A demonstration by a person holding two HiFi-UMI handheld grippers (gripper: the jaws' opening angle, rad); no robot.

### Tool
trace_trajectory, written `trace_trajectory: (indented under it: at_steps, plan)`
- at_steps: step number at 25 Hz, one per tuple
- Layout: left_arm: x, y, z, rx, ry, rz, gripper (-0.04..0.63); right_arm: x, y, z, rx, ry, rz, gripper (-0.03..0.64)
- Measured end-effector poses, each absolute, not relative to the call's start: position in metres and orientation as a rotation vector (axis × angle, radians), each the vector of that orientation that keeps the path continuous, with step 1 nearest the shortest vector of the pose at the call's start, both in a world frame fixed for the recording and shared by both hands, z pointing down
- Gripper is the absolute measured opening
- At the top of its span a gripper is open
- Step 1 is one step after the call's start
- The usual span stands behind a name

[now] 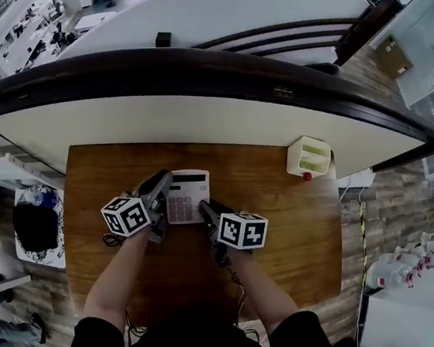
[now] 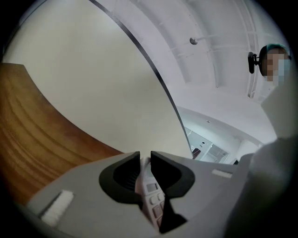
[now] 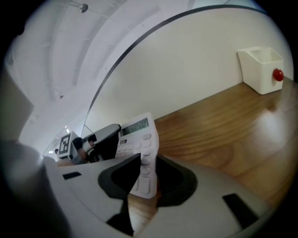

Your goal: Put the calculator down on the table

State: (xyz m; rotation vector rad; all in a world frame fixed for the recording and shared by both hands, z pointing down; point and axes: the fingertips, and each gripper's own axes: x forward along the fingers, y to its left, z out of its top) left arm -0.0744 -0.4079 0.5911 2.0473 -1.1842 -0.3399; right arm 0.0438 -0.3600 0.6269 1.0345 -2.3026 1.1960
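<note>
Left gripper (image 1: 162,190) and right gripper (image 1: 207,209) each clamped a side of the calculator (image 1: 188,197) over the table (image 1: 289,224)

glossy wood table (image 1: 290,216), matt plastic calculator (image 1: 188,197) — matt black jaws

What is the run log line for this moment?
left tongs: shut on calculator | right tongs: shut on calculator | calculator: tilted over table, not yet down | white holder: back right corner

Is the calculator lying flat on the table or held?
Held, tilted: the calculator is clamped at its edges by left gripper and right gripper, wood showing under it. Any contact with the table: cannot tell.
</note>
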Motion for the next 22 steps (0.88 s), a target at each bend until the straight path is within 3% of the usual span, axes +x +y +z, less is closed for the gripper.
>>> trace_trajectory:
  at_steps: [22]
  plan:
    - [-0.088, -0.49, 0.622, 2.039, -1.414, -0.159, 0.063, 0.028, -0.436, 0.649, 1.095, -2.319, 1.188, 0.115]
